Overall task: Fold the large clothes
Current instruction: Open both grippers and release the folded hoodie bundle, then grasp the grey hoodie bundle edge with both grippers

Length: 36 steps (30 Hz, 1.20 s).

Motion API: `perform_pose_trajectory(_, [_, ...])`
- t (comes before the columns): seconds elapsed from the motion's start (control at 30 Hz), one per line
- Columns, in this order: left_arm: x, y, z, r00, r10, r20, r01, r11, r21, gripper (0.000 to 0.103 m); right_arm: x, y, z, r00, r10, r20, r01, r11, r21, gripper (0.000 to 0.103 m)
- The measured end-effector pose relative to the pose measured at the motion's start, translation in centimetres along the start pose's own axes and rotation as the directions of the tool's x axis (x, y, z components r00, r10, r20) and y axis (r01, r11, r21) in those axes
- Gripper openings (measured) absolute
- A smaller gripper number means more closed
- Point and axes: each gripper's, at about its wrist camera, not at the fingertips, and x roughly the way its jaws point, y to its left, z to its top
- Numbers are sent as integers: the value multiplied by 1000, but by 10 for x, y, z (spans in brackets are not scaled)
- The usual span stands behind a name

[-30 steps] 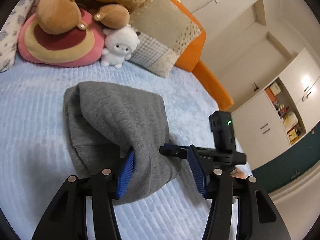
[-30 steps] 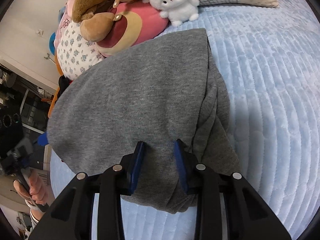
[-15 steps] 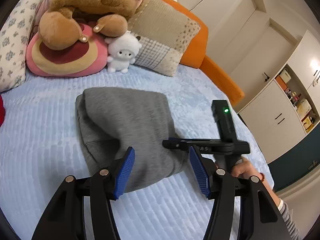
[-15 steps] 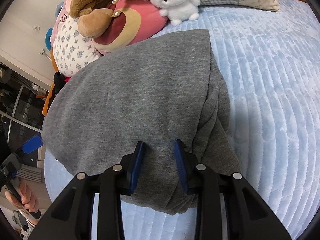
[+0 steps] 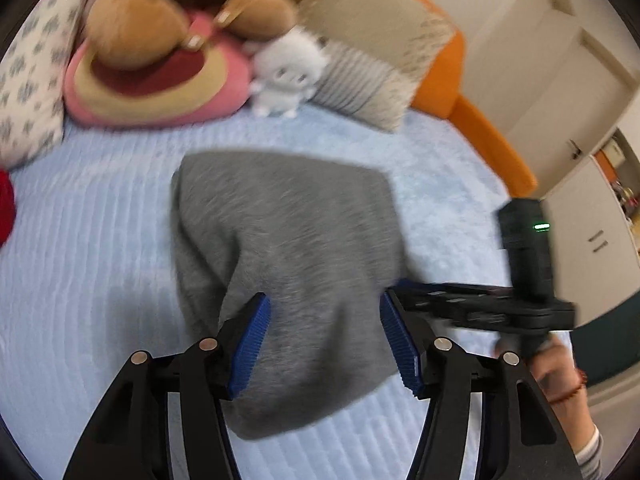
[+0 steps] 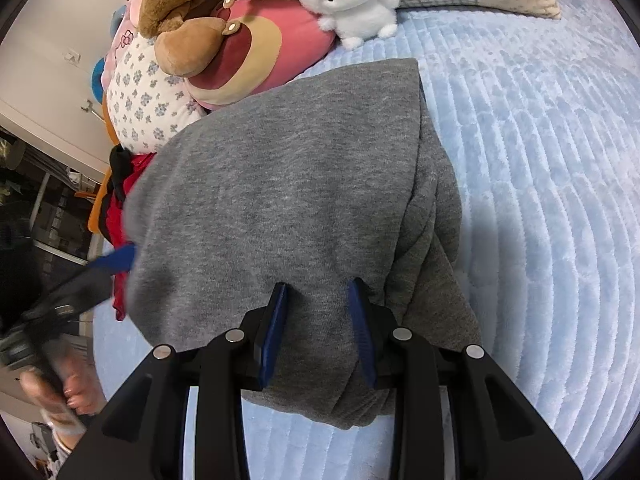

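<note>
A folded grey sweatshirt (image 5: 288, 232) lies on the light blue bedspread (image 5: 92, 264). In the blurred left wrist view my left gripper (image 5: 324, 304) is open, its blue pads standing wide either side of the garment's near edge without pressing it. From the right wrist view, one blue finger of the left gripper (image 6: 118, 258) shows at the sweatshirt's (image 6: 288, 176) left edge. My right gripper (image 6: 318, 288) is shut on a thick bunch of grey fabric at the near edge. Its fingers (image 5: 404, 286) reach into the garment's right side in the left wrist view, held by a hand (image 5: 556, 364).
Plush toys and cushions line the head of the bed: a brown bear (image 6: 188, 12), a pink round cushion (image 6: 256, 52), a white plush (image 6: 352, 0), a checked pillow (image 5: 372, 68). A red cloth (image 6: 120, 216) lies left of the sweatshirt. An orange bed frame (image 5: 480, 120) and white cupboards (image 5: 592, 232) stand right.
My left gripper drew back off the sweatshirt with its jaws a little wider, then came forward and down over the near edge. The right gripper kept still with its hold.
</note>
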Motion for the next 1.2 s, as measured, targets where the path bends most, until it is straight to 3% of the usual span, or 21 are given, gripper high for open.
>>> perform_pose_trajectory(0.07, [20, 15, -7, 998, 59, -38, -60, 998, -19, 58, 0, -4, -1, 1000, 22, 2, -22, 1000, 10, 32])
perform_pose_trajectory(0.17, [40, 30, -18, 998, 32, -44, -35, 998, -55, 58, 1, -7, -3, 1000, 23, 6, -23, 1000, 10, 32])
perform_pose_trajectory(0.33, [46, 25, -18, 997, 63, -50, -65, 998, -24, 60, -1, -2, -4, 1000, 5, 22, -6, 999, 36, 34])
perform_pose_trajectory(0.4, [43, 25, -13, 996, 57, -71, -60, 998, -34, 60, -6, 0, -5, 999, 34, 37, -36, 998, 51, 45])
perform_pose_trajectory(0.43, [37, 25, -10, 996, 51, -77, -54, 998, -42, 60, -16, 3, -8, 995, 82, 54, -85, 994, 66, 58])
perform_pose_trajectory(0.47, [27, 24, -8, 996, 49, -71, -52, 998, -46, 60, -23, 5, -9, 994, 92, 60, -96, 993, 68, 65])
perform_pose_trajectory(0.5, [12, 22, -5, 998, 46, -52, -48, 998, -44, 62, -37, 8, -11, 994, 92, 63, -96, 993, 63, 67])
perform_pose_trajectory(0.57, [-15, 20, -4, 999, 36, -15, -37, 998, -48, 73, -59, 9, -15, 994, 87, 71, -92, 993, 74, 85])
perform_pose_trajectory(0.6, [-30, 21, -6, 1000, 24, 3, -23, 998, -65, 82, -67, 8, -18, 994, 85, 76, -91, 992, 88, 88])
perform_pose_trajectory(0.63, [-38, 23, -9, 1000, 9, 7, -8, 996, -84, 83, -75, 2, -24, 993, 90, 76, -99, 987, 125, 90])
perform_pose_trajectory(0.73, [-50, 27, -24, 998, -61, -6, 60, 986, -157, 84, -75, -19, -43, 982, 178, 56, -186, 951, 248, 90])
perform_pose_trajectory(0.87, [-37, 32, -48, 996, -88, -3, 83, 959, -272, 86, -46, -51, -70, 953, 295, 61, -292, 857, 425, 90])
perform_pose_trajectory(1.0, [-22, 31, -65, 996, -91, 25, 94, 936, -340, 86, -24, -68, -85, 929, 342, 144, -366, 777, 513, 90])
perform_pose_trajectory(1.1, [-12, 22, -72, 996, -80, 28, 84, 938, -336, 90, -19, -79, -90, 905, 360, 228, -424, 714, 557, 91])
perform_pose_trajectory(1.2, [0, 24, -81, 997, -74, -6, 66, 917, -394, 90, -22, -76, -89, 908, 337, 249, -419, 707, 570, 98])
